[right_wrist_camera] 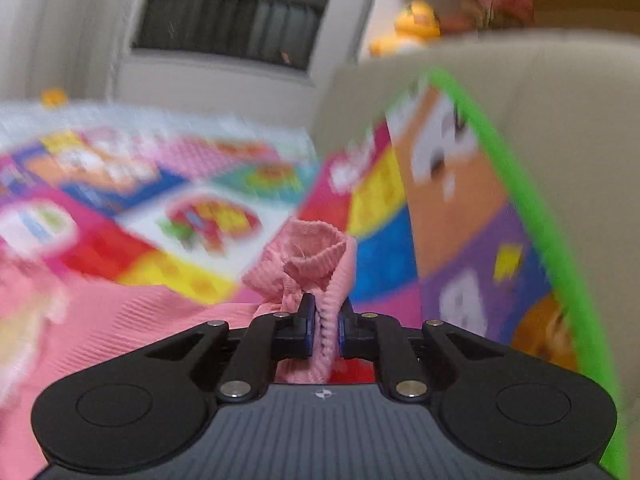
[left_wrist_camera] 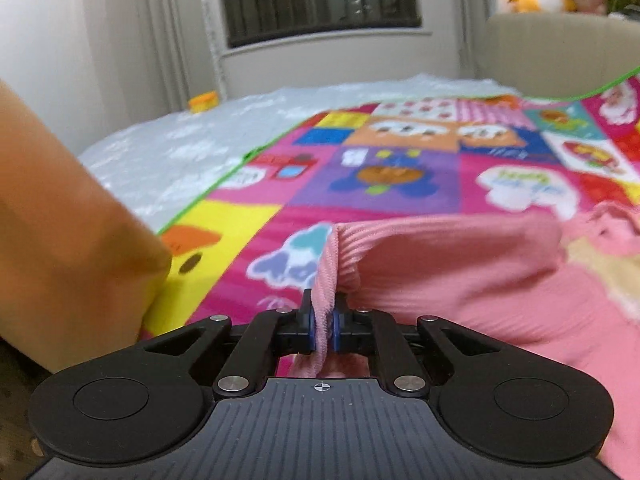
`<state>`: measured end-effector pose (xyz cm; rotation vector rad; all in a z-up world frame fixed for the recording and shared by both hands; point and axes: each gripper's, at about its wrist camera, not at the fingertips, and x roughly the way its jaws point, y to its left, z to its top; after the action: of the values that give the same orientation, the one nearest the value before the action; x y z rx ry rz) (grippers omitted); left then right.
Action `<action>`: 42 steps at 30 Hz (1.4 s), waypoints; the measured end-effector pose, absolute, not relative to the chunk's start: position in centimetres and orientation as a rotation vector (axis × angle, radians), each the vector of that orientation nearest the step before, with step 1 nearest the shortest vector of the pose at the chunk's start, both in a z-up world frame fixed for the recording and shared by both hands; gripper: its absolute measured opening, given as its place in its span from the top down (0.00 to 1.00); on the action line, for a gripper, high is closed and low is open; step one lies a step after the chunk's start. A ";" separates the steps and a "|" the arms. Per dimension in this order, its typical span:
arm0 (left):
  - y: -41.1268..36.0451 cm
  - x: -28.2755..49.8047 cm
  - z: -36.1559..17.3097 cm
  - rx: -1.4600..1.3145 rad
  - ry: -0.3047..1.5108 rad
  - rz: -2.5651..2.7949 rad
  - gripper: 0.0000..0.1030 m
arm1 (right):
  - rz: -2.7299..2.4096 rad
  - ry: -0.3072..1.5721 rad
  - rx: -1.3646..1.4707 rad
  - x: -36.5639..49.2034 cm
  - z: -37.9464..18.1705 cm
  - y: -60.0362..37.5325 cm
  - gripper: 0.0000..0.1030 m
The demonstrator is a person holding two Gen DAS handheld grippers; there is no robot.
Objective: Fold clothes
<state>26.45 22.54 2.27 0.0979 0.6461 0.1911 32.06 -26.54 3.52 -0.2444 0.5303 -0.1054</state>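
I have the pink ribbed garment (left_wrist_camera: 460, 272) pinched at two places. My left gripper (left_wrist_camera: 323, 326) is clamped on a ribbed edge of it, the cloth standing up as a thin ridge between the blue pads. My right gripper (right_wrist_camera: 324, 328) is clamped on another ribbed edge, which bunches into a crumpled knot just beyond the fingertips.

What the next move turns on is where the body of the garment lies between my two holds. From the left gripper the cloth runs away to the right and slightly far, spreading over the bright patchwork play mat (left_wrist_camera: 380, 176). From the right gripper it runs away to the left and near, again lying on the mat. So the garment stretches left to right between my grippers, its long axis across me, and each gripper holds one end of the near edge. Neither is nearer to the bulk; they share it.

The mat covers a bed, with pale bedding (left_wrist_camera: 192, 144) showing at the far left, and on the right it curls up against a beige padded headboard (right_wrist_camera: 560, 112). I judge that carrying both ends together toward the far side would fold the garment across this axis; uneven pull would skew it.
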 end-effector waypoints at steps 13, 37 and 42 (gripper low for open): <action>26.9 23.5 4.2 -0.168 0.643 0.181 0.38 | -0.241 0.517 -0.337 30.0 3.9 -28.8 0.49; 25.4 24.4 -3.4 -0.822 0.341 -0.282 0.04 | 0.662 0.879 -0.060 38.3 -0.2 1.2 0.83; 25.6 24.0 -3.5 -0.845 0.317 -0.304 0.04 | 0.657 0.733 0.014 40.5 4.1 1.9 0.99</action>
<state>24.05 25.56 -3.50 -0.8448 0.3169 -0.3042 40.47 1.87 4.06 0.0140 0.7333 0.6571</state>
